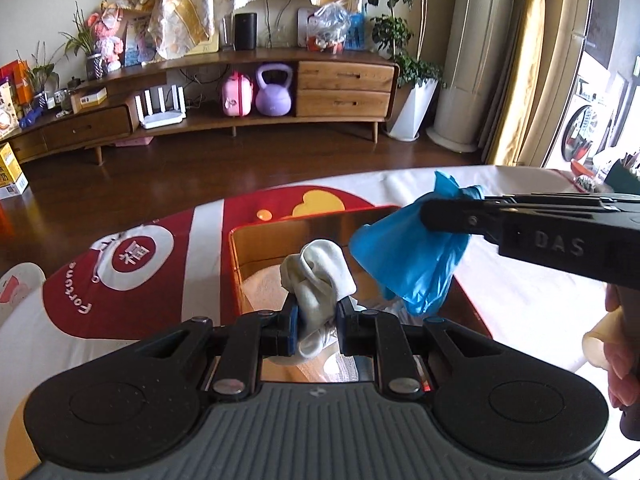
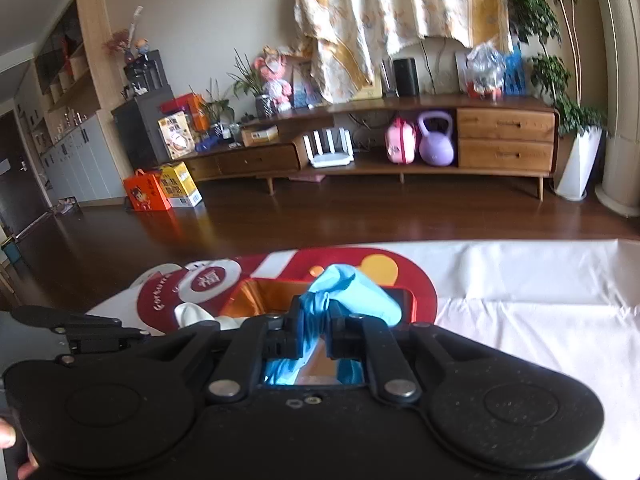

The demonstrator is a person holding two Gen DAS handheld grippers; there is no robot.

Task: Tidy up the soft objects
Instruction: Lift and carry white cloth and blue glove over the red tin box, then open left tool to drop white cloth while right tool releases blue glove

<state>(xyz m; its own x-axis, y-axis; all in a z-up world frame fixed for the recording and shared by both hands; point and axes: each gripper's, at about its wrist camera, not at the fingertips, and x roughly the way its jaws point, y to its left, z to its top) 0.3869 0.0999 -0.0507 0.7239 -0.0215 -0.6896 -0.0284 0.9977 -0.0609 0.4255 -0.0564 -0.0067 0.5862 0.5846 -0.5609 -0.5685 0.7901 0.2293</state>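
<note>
Black tongs (image 1: 316, 322) with silver rivets, embossed "DAS".

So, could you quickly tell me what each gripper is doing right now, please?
Left gripper: closed on the white sock, over the red box.
Right gripper: closed on the blue plastic bag.

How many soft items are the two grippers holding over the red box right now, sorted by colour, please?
White: 1, the white sock pinched by the left gripper
Blue: 1, the blue bag clamped by the right gripper
Total: 2, both held above the red box; other cloth in it is too hidden to count.
</note>
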